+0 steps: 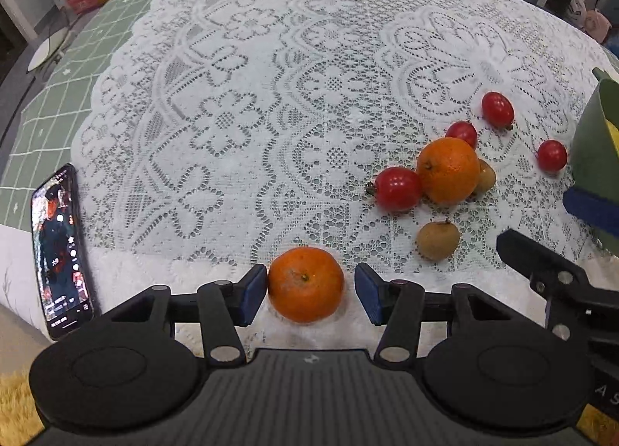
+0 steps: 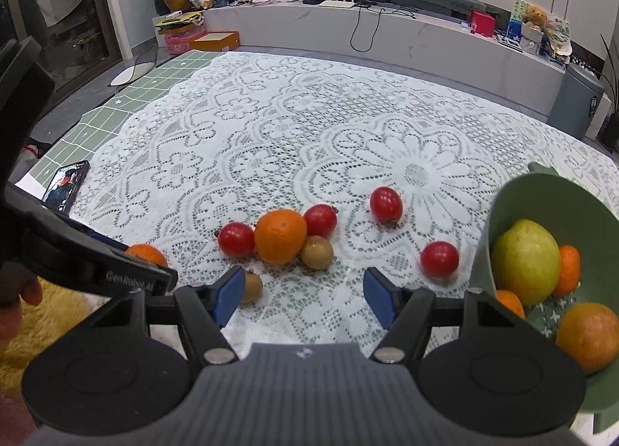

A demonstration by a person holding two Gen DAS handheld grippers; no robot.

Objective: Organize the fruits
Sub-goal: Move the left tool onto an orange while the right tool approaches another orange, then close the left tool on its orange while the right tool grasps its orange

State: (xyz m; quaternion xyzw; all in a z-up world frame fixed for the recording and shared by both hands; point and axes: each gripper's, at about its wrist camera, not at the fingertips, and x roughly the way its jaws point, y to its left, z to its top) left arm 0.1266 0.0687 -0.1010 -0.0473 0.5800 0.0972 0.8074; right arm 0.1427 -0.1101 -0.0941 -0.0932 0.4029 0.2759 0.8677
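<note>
Fruit sorting partly done

Left gripper (image 1: 310,294) straddles a mandarin (image 1: 305,283) at lower centre, fingers unclenched; loose fruit lies mid-frame; right gripper (image 2: 304,294) hangs empty and spread; the bowl (image 2: 503,210) at right holds several fruits.

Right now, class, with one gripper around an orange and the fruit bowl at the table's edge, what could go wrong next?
1. The left hand-held gripper straddles the orange, but only one pad looks to be touching; closing off-centre could roll it toward the near table edge.
2. The phone lies close by and could get knocked.
3. The green bowl sits tilted, so the pear could spill out.
</note>
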